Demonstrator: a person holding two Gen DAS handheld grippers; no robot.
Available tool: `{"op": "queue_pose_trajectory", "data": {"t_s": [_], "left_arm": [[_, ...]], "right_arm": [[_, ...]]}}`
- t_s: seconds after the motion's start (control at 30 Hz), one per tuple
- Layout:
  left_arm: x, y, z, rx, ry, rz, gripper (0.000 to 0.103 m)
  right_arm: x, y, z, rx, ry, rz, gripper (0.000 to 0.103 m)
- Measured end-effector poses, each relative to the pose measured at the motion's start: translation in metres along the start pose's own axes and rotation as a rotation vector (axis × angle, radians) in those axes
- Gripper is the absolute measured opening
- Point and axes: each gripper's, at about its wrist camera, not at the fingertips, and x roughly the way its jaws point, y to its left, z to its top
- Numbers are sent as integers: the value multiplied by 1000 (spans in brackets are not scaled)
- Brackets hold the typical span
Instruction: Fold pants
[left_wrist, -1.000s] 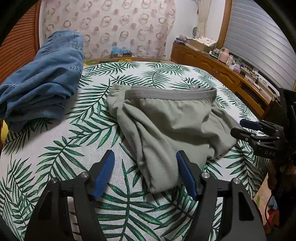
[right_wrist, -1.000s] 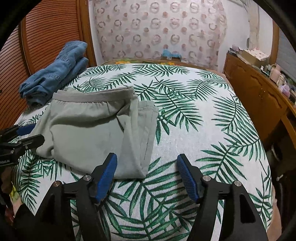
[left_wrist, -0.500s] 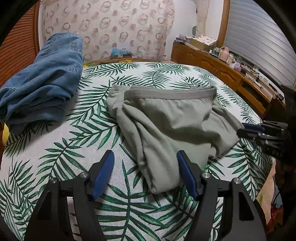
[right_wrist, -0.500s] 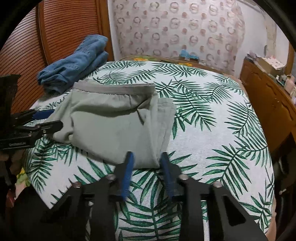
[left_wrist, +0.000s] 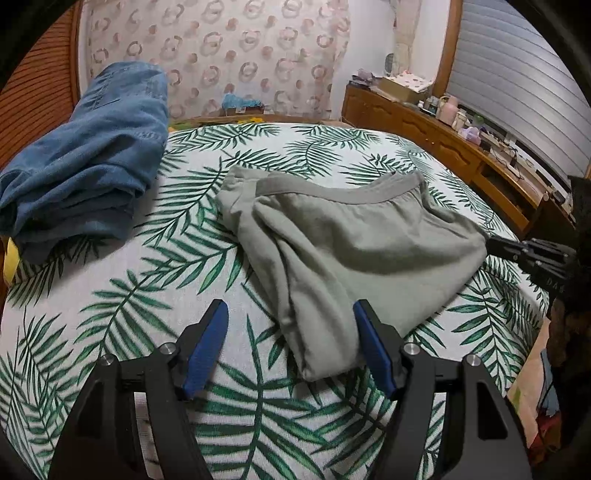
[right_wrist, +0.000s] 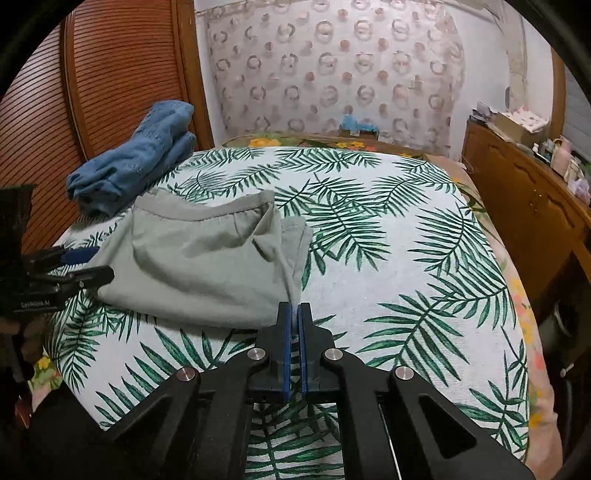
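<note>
Your right gripper (right_wrist: 294, 314) pressed together, pinching the near corner of the grey-green pants (right_wrist: 199, 266), your left gripper (left_wrist: 290, 332) spread, straddling their other folded corner, pants bunched mid-bed on the palm-leaf cover (right_wrist: 388, 280), jeans (left_wrist: 85, 166) piled beyond

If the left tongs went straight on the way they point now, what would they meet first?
Probably the grey pants: the folded end lies between the open left tongs, nearer the right pad. Since they tilt down, the leaf-print bedcover underneath comes right after; depth is hard to judge.
</note>
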Motion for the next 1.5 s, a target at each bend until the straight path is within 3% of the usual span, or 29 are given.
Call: {"op": "queue_pose_trajectory", "data": {"t_s": [0.1,0.3,0.53,0.63,0.83,0.9,1.3,1.5], "left_arm": [[-10,0,-5,-4,-16,-25,68],[-17,-5,-10,19,-22,-61,34],[-14,-8,-8,26,-31,-83,17],[-15,-5,-7,20,-27,-91,15],[-21,-6,-8,30,-43,-86,13],[-25,-6,-9,24,-59,-91,12],[-64,-7,-11,30,-111,-103,12],[-75,-7,-25,32,-72,-105,12]], "right_arm": [[2,-1,0,-2,10,7,3],[-4,-2,4,14,-9,26,3],[7,-2,10,39,12,28,11],[23,0,10,32,68,45,12],[25,1,12,23,74,93,12],[23,1,11,8,70,107,6],[-21,3,0,-5,-2,160,2],[-37,14,-12,-31,13,185,2]]}}
